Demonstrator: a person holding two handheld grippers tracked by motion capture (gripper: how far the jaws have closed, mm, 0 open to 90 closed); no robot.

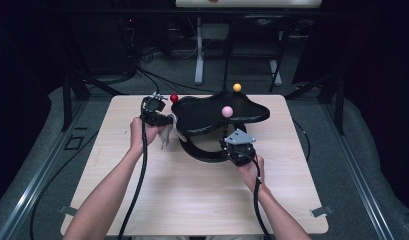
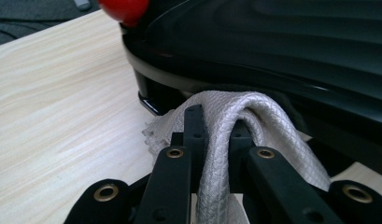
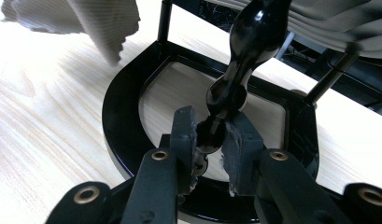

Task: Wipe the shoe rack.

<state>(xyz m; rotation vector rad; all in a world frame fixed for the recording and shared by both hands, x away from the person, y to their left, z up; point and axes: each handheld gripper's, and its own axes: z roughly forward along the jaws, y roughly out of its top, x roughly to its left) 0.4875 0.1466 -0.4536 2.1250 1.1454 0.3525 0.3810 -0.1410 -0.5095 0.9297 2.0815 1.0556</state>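
Wiping looks like the work here: the left gripper (image 2: 216,135) is clenched on a white cloth (image 2: 254,121), pinched in a fold at the centre of the left gripper view, against the underside edge of a black stand (image 1: 219,112) sitting upper centre of the high view. The cloth seems soft, light and limp, so a bunched fold is the best hold. The right gripper (image 3: 212,140) clamps a glossy turned post (image 3: 244,51) of the stand, which looks rigid and smooth, probably slippery; its narrow waist suits gripping.
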